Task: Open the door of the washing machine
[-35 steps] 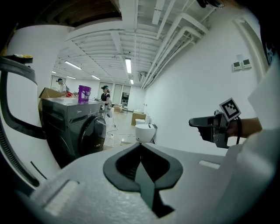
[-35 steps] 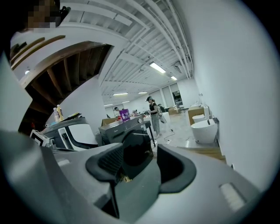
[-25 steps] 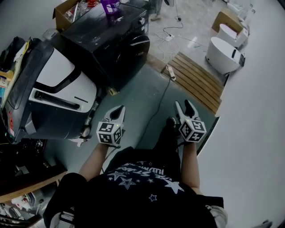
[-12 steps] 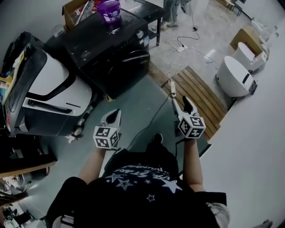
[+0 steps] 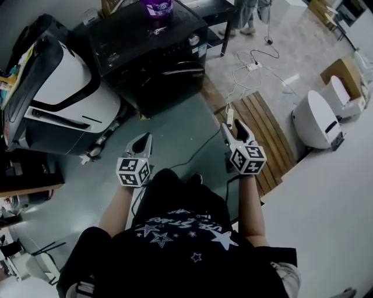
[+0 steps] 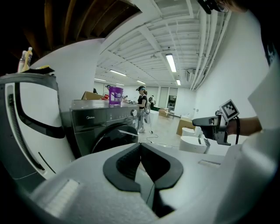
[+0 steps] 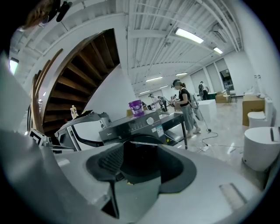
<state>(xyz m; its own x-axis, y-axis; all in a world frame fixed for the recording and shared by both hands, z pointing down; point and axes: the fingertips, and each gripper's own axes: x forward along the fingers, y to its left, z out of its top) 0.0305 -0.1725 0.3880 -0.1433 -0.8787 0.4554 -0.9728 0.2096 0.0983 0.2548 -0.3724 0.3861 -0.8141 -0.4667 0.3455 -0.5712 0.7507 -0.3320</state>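
Observation:
The black front-loading washing machine [image 5: 152, 49] stands at the far side of the floor, and its round door [image 5: 175, 73] is closed. It also shows in the left gripper view [image 6: 103, 124] and the right gripper view [image 7: 135, 124]. My left gripper [image 5: 143, 141] is held in the air well short of the machine, its pads [image 6: 127, 162] meeting at the tips with nothing in them. My right gripper [image 5: 235, 130] hovers to the right at about the same distance. Its fingers [image 7: 109, 162] are spread, and the machine's front shows through the gap.
A purple bucket [image 5: 156, 7] stands on the machine. A large white and black appliance [image 5: 64, 99] sits to its left. A wooden pallet [image 5: 262, 134], a power strip with cable [image 5: 229, 110] and a white rounded unit [image 5: 317, 119] lie to the right. A person [image 7: 183, 107] stands far off.
The head view has turned a little, so the machine sits more toward the top centre. Both grippers stay held out in front, left shut and right open.

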